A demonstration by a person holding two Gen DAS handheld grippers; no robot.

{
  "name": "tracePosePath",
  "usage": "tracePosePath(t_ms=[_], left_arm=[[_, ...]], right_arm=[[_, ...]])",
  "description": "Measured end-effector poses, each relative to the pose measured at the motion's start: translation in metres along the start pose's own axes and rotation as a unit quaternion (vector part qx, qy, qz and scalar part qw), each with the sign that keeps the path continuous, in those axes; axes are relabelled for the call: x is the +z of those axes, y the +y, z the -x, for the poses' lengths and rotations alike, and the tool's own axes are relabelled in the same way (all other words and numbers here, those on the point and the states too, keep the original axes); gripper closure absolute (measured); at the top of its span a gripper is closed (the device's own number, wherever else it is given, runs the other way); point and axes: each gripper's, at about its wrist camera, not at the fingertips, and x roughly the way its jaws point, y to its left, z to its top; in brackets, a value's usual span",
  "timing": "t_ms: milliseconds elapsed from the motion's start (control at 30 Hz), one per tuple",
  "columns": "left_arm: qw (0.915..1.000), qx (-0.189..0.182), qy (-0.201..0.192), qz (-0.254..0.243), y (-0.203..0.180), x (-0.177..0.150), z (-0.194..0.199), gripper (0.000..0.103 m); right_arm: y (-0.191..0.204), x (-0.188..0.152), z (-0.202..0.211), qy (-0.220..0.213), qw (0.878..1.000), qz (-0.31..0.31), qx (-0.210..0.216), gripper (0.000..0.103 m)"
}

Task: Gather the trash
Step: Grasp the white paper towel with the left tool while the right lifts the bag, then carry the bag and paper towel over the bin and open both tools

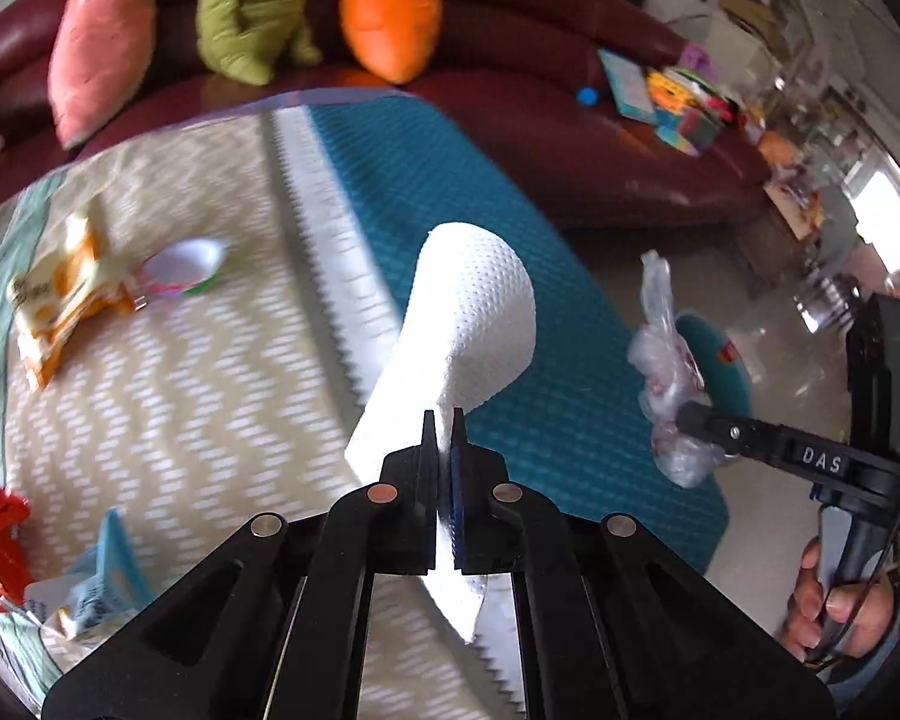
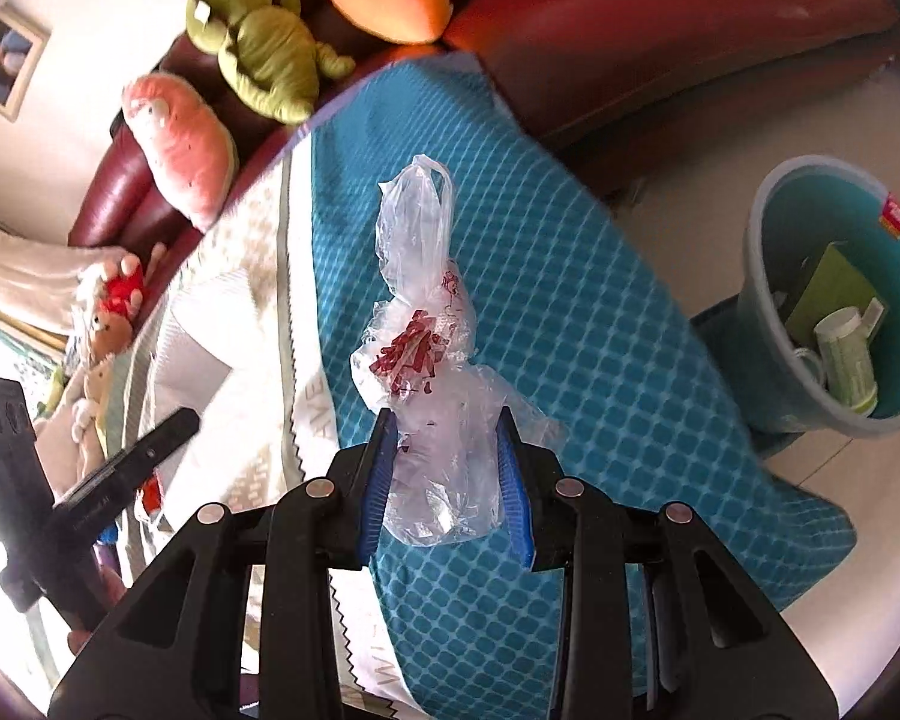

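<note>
**Both grippers loaded, bin off to the right**

My left gripper [image 1: 444, 420] is clamped on a folded paper towel [image 1: 474, 324], jaws nearly together with the sheet pinched between the pads; the towel stands up ahead of the fingers and a tail hangs below them. My right gripper [image 2: 447, 420] is clamped on a crumpled clear bag [image 2: 426, 372] with red print, which bulges between the blue pads and sticks up in front. Both pieces are off the table [image 2: 600, 324], over its teal cloth.

The bin [image 2: 768, 276] sits on the floor past the table's right edge, with a few items already inside. I judge the step in hand to be carrying both pieces there. To do it well I would take the right gripper over first, since it is nearer, get the bag fully above the rim before letting go, and keep the squeeze firm, because thin plastic can slip. The towel is light and floppy, so I would bring it low over the opening before releasing, otherwise it may drift onto the floor.

More trash remains on the table: a snack wrapper [image 1: 60, 306], a small cup [image 1: 183, 267], a blue packet [image 1: 102, 588].
</note>
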Motion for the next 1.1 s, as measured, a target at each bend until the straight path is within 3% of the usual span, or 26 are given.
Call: tracePosePath(t_ms=[367,733,1100], left_arm=[[0.9964,-0.024,0.017,-0.08,-0.095,0.02,-0.033,0.1],[0.9863,-0.074,0.027,-0.145,-0.214,0.028,-0.062,0.099],[0.9801,-0.097,0.063,-0.162,-0.294,0.03,-0.121,0.099]], right_arm=[[-0.062,0.024,0.057,-0.072,0.996,-0.043,-0.005,0.072],[-0.173,0.031,0.121,-0.141,0.98,-0.136,-0.022,0.072],[-0.235,0.029,0.136,-0.141,0.975,-0.172,-0.031,0.071]])
